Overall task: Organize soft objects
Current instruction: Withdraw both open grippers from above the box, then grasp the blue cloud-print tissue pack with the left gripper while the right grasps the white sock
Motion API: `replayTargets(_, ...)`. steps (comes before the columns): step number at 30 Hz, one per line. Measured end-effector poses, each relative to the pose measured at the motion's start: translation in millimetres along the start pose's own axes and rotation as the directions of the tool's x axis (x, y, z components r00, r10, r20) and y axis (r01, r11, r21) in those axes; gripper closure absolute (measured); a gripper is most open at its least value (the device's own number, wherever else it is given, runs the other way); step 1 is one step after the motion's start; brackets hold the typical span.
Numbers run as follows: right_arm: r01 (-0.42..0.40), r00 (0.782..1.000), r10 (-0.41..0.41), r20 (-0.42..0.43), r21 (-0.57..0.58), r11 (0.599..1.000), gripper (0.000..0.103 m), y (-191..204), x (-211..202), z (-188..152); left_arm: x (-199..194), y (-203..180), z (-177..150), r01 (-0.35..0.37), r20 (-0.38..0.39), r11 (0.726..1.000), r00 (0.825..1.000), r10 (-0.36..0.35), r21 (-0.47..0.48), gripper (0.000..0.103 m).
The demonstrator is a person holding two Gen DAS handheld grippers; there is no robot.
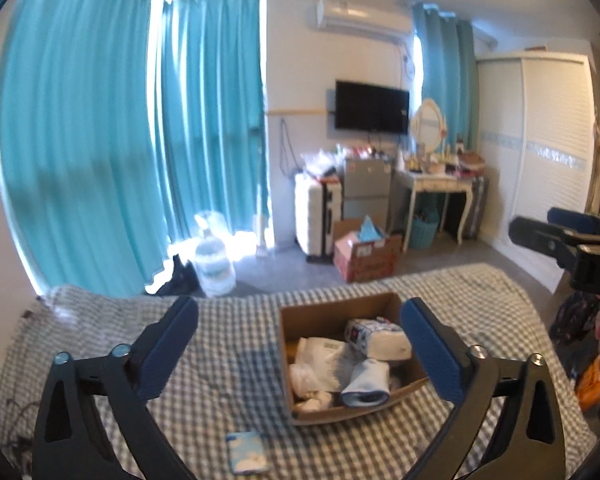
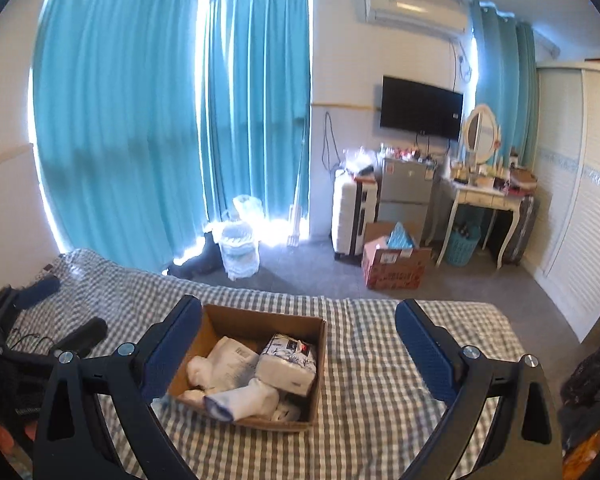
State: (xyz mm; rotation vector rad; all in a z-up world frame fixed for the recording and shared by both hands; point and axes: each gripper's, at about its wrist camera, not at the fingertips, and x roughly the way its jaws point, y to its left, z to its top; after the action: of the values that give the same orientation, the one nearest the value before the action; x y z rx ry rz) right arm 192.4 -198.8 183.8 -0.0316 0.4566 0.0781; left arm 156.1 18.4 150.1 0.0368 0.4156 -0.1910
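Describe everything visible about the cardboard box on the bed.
The cardboard box is brown, shallow and open-topped, resting flat on the grey checked bedspread. Inside lie a wrapped tissue pack, a white bag with a printed label and white socks, one blue-toed. Neither gripper touches it; its near wall bows slightly.

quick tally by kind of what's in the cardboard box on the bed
Inside the cardboard box:
tissue pack: 1
white plastic mailer bag: 1
white-and-blue sock: 1
other white socks: at least 2, partly hidden
Total: at least 5
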Motion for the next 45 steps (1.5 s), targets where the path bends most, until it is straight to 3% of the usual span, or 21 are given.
replayTargets(6,0.008,0.999,-0.006,0.035,-0.052,0.999,0.000,16.4,-67.5,-11.8,-46.9,15.0,-13.2,-0.041,0.016,0.999,0.999,0.042,-0.019,0.000)
replayTargets(14,0.020,0.999,-0.017,0.037,-0.087,0.996,0.000,26.9,-85.4,-67.6,-48.5,27.8,-70.8,-0.101,-0.027,0.995,0.995,0.101,0.001,0.000)
replayTargets(20,-0.007,1.000,0.007,-0.006,-0.080,0.997,0.000,30.1,-56.3,-112.9,-20.8,43.4,-118.8,-0.117,-0.072,0.993,0.991,0.116,-0.016,0.000)
replayTargets(27,-0.014,0.991,0.001,-0.133,-0.096,0.995,0.001,29.0,15.8,-169.2,35.7,55.5,-167.4,-0.121,-0.173,0.989,0.979,0.105,-0.086,0.000)
replayTargets(29,-0.011,0.985,-0.003,-0.172,-0.085,0.996,0.005,24.7,39.0,-188.7,52.1,53.6,-183.8,-0.133,-0.197,0.987,0.974,0.113,-0.090,0.000)
replayTargets(31,-0.010,0.971,-0.005,-0.240,-0.064,0.998,0.017,20.0,64.4,-210.6,68.8,50.7,-204.1,-0.133,-0.221,0.987,0.969,0.112,-0.085,0.000)
replayTargets(37,-0.001,0.909,-0.014,-0.417,-0.034,0.999,0.033,6.0,117.8,-272.6,99.1,40.4,-253.3,-0.106,-0.302,0.994,0.949,0.093,-0.028,0.000)
replayTargets(39,0.015,0.889,-0.017,-0.458,-0.007,1.000,0.036,-0.2,125.7,-287.0,100.8,37.3,-257.9,-0.098,-0.302,0.995,0.949,0.093,-0.001,0.000)
replayTargets(42,0.024,0.848,-0.007,-0.530,0.025,0.999,0.047,-4.1,140.3,-306.6,98.8,30.7,-260.9,-0.087,-0.284,0.995,0.954,0.095,0.043,0.000)
replayTargets(43,0.030,0.838,-0.014,-0.546,0.020,0.999,0.055,-3.7,143.9,-309.5,98.8,29.5,-261.2,-0.085,-0.281,0.995,0.955,0.097,0.052,0.000)
replayTargets(45,0.055,0.815,-0.047,-0.578,-0.003,0.998,0.060,-4.6,151.1,-314.6,99.5,28.8,-261.7,-0.082,-0.279,0.995,0.956,0.095,0.057,0.000)
